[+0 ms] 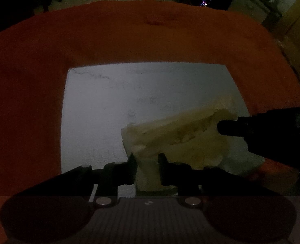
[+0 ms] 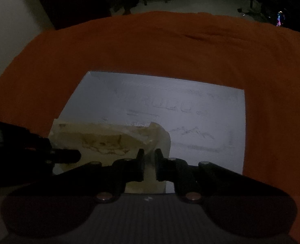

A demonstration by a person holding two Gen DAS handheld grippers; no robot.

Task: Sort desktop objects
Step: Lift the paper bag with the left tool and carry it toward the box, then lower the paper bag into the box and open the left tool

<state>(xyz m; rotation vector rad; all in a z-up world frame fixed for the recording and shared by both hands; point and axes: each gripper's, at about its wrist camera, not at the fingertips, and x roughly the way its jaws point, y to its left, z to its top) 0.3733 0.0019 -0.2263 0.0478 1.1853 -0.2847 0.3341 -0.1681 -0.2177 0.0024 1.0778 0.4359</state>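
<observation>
Left tongs (image 1: 146, 162): I see them clamped on the cream cloth (image 1: 180, 134).
Right tongs (image 2: 149, 160): clamped on the same cloth.
Under both: white board (image 2: 200, 109).

A crumpled pale-yellow cloth (image 1: 176, 140) lies on the white board (image 1: 101, 105), both claws pinching it.

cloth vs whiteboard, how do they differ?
The cloth is yellowish, crumpled and small; the whiteboard is pale grey-white, flat, rigid and much larger. The cloth is pinched by both hand-held grippers; the whiteboard lies untouched beneath it. Both sit over the orange table cover.
</observation>
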